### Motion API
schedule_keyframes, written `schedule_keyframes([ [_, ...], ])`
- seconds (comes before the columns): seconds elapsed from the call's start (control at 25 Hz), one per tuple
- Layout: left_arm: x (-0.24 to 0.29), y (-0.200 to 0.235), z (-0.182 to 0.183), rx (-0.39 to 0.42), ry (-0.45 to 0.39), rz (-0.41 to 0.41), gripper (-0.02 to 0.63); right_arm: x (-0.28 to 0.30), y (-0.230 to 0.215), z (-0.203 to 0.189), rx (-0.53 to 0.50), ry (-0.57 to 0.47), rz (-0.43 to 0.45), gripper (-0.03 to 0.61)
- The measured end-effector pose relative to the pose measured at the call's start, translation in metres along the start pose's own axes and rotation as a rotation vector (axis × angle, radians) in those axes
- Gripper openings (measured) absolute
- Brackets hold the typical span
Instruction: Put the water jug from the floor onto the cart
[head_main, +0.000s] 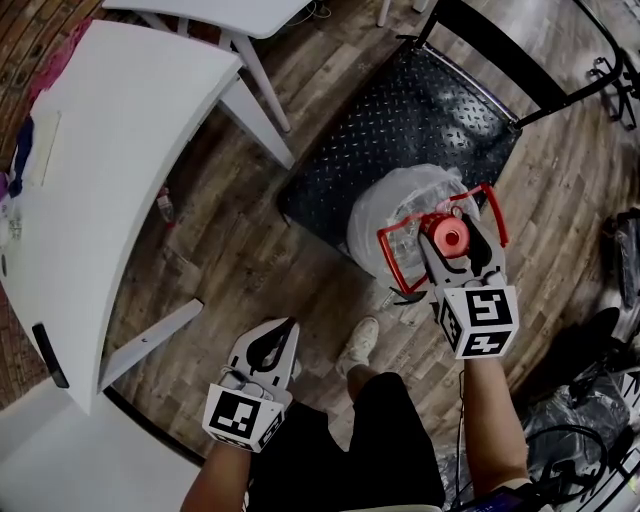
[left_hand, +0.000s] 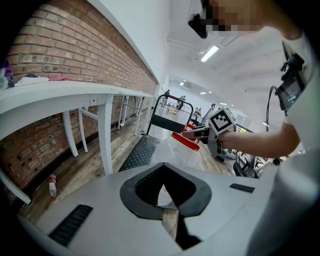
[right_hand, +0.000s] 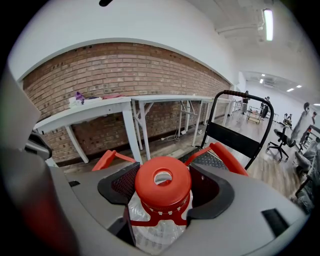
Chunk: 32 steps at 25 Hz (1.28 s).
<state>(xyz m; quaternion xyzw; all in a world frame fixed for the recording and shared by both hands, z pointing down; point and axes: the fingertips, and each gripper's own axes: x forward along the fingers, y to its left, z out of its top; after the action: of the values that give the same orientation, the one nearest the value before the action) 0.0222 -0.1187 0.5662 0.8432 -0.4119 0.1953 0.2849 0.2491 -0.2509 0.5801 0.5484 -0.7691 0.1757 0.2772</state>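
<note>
The water jug (head_main: 405, 215) is clear plastic with a red cap (head_main: 450, 236) and a red carry handle (head_main: 440, 215). My right gripper (head_main: 452, 250) is shut on its neck just under the cap (right_hand: 162, 182), a jaw on either side. The jug hangs over the near edge of the cart's black diamond-plate deck (head_main: 400, 110); I cannot tell whether its base rests on anything. My left gripper (head_main: 272, 345) is shut and holds nothing, low over the wooden floor to the jug's left. From the left gripper view the jug (left_hand: 182, 152) sits beside the cart deck (left_hand: 142, 150).
The cart's black push handle (right_hand: 240, 97) rises at its far end. White tables (head_main: 120, 160) stand left along a brick wall. A small bottle (head_main: 165, 205) lies on the floor under them. A person's shoe (head_main: 360, 340) is between the grippers. Cables (head_main: 580, 420) lie at the right.
</note>
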Motion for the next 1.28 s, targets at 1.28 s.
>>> schedule_keyframes([
  [1.28,-0.016,0.000,-0.007,0.000,0.001,-0.079,-0.002,-0.038,0.003,0.045,-0.003,-0.178,-0.104,0.316],
])
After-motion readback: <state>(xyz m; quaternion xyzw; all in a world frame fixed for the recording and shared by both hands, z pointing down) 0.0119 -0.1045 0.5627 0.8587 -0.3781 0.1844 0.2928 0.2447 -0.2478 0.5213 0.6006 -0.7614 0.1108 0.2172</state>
